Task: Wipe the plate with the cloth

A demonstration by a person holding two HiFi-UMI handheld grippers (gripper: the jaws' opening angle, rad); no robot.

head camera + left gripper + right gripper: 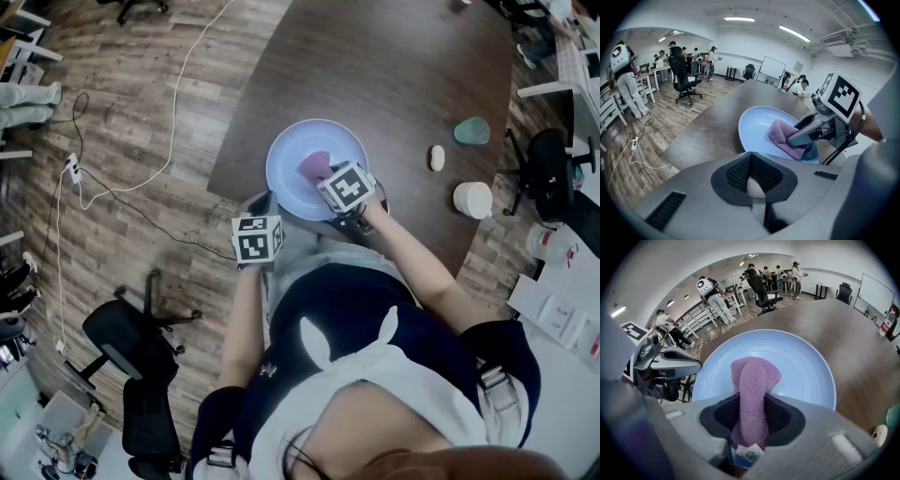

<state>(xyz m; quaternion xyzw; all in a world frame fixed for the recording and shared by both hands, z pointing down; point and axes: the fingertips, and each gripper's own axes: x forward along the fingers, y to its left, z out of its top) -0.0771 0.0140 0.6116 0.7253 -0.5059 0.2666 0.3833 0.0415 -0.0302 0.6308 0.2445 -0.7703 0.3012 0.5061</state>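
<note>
Left gripper [750,161]: fingers closed together on nothing, just beside the plate [286,161]. The plate is pale blue and stands near the desk [394,84] edge. Cloth [754,380]: purple, resting on the plate, pinched tight between the right gripper [801,137] fingers. Its small tag [745,455] bears a round teal mark; the lettering is unreadable.

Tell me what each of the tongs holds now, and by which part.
The right tongs clamp the cloth near its tagged end; the left tongs are shut on nothing.
</note>
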